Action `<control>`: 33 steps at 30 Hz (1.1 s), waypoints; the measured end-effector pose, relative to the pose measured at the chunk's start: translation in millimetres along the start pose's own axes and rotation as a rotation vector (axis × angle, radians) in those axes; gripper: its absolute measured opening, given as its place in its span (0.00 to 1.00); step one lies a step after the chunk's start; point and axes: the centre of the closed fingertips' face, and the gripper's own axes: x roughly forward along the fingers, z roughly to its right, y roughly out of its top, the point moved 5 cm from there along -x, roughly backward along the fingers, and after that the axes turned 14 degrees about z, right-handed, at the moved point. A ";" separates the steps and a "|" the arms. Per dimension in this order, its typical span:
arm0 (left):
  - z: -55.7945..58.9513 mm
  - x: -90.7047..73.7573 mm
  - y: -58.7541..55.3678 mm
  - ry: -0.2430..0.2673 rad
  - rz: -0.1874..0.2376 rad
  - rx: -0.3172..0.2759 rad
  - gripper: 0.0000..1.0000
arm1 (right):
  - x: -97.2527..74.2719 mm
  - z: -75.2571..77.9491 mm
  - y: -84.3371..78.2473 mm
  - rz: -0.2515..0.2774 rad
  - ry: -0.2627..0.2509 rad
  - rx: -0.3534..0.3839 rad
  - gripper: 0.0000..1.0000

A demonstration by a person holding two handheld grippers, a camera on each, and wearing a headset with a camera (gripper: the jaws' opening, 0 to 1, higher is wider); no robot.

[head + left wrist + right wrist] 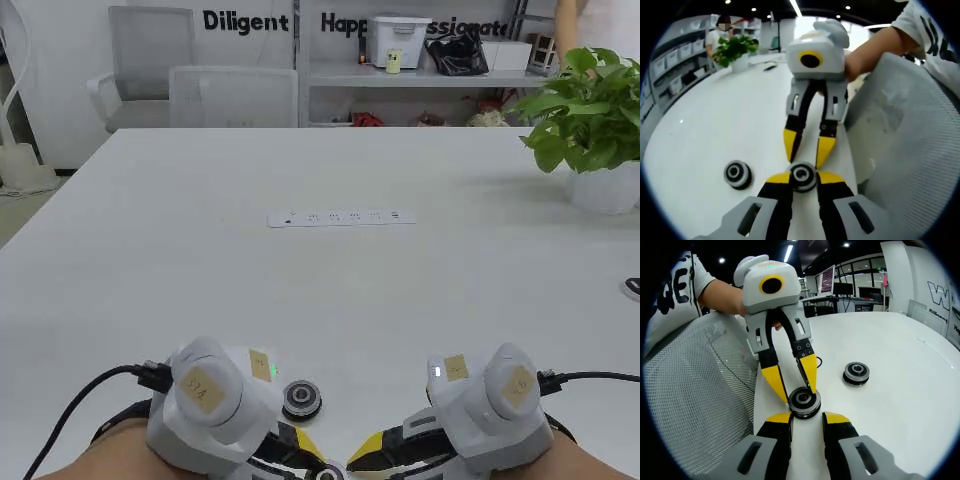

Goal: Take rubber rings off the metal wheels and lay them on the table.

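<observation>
Left claw point(805, 178): clamped on a wheel point(804, 401), one tip on each side, low over the table point(320, 290) near its edge. Black ring point(805, 414) is on the wheel's rim. Right claw point(805, 418): jaws apart, facing my left one head-on, tips right at the same wheel; I cannot tell if they touch. In the head view, a second wheel point(301, 397) lies flat on the table at 11 o'clock from the held one, apart from both claws.
</observation>
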 end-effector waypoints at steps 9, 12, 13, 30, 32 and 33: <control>-3.4 -0.3 -0.1 0.017 0.005 -0.008 0.15 | 1.3 -0.5 -0.9 -0.001 0.006 0.003 0.19; -3.3 -0.5 -0.8 0.020 0.005 0.009 0.14 | 1.5 -0.4 -0.3 0.004 0.004 0.007 0.19; -2.9 -0.6 -0.6 0.021 0.006 0.013 0.14 | 1.7 -0.4 0.1 0.006 0.003 0.009 0.19; -0.4 0.1 -1.5 0.048 0.013 0.034 0.14 | 2.5 -2.4 -2.7 -0.005 0.010 -0.020 0.14; -0.3 0.2 -1.9 0.049 0.013 0.039 0.14 | 2.2 -2.5 -2.6 -0.007 0.009 -0.016 0.14; -0.1 0.2 -1.9 0.050 0.014 0.041 0.14 | 2.0 -2.7 -2.6 -0.008 0.009 -0.014 0.13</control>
